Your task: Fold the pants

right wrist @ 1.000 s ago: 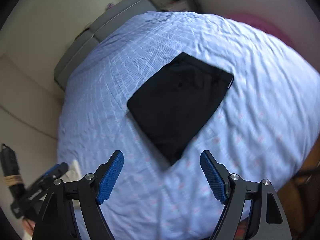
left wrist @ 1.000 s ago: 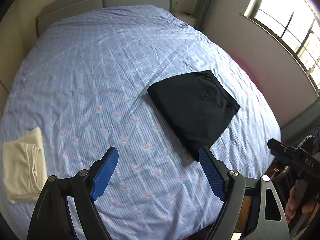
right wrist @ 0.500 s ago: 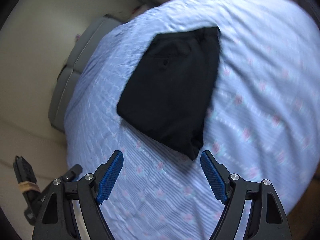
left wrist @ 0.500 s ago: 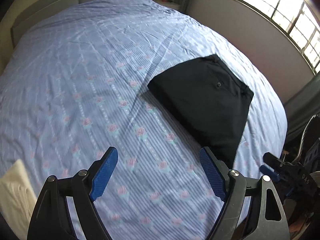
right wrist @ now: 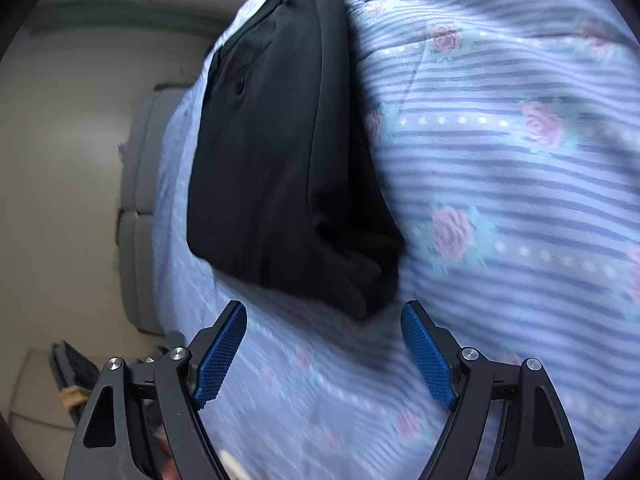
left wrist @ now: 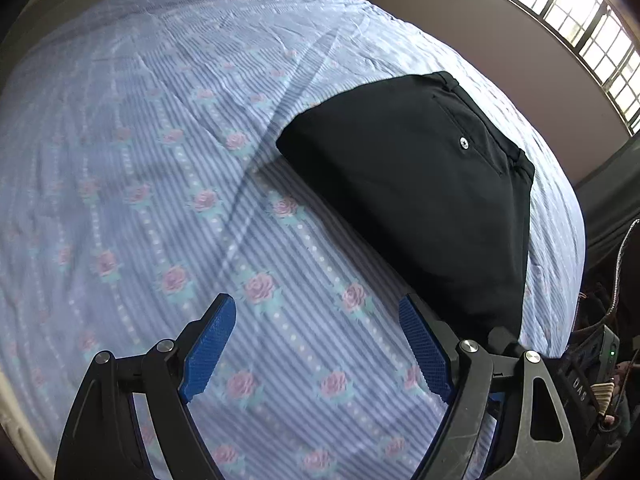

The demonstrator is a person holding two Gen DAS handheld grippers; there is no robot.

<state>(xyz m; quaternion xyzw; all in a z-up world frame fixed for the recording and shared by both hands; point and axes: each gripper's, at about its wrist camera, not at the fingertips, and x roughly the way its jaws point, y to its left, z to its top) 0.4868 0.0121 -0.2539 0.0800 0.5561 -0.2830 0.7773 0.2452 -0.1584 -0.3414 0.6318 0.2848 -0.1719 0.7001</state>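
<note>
Already folded: black pants (left wrist: pixel 424 196) flat on bed (left wrist: pixel 160 160) near right edge, clear for handling. Left gripper (left wrist: pixel 318 350) and right gripper (right wrist: pixel 324 354) released, empty, poised just short of nearest corner.

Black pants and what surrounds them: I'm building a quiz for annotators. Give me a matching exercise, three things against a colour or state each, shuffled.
Things:
1. pants
2. bedsheet
3. left gripper

Descriptions:
A. open, holding nothing
B. black, folded flat on the bed
C. blue striped with pink roses

Pairs: 1-B, 2-C, 3-A
</note>
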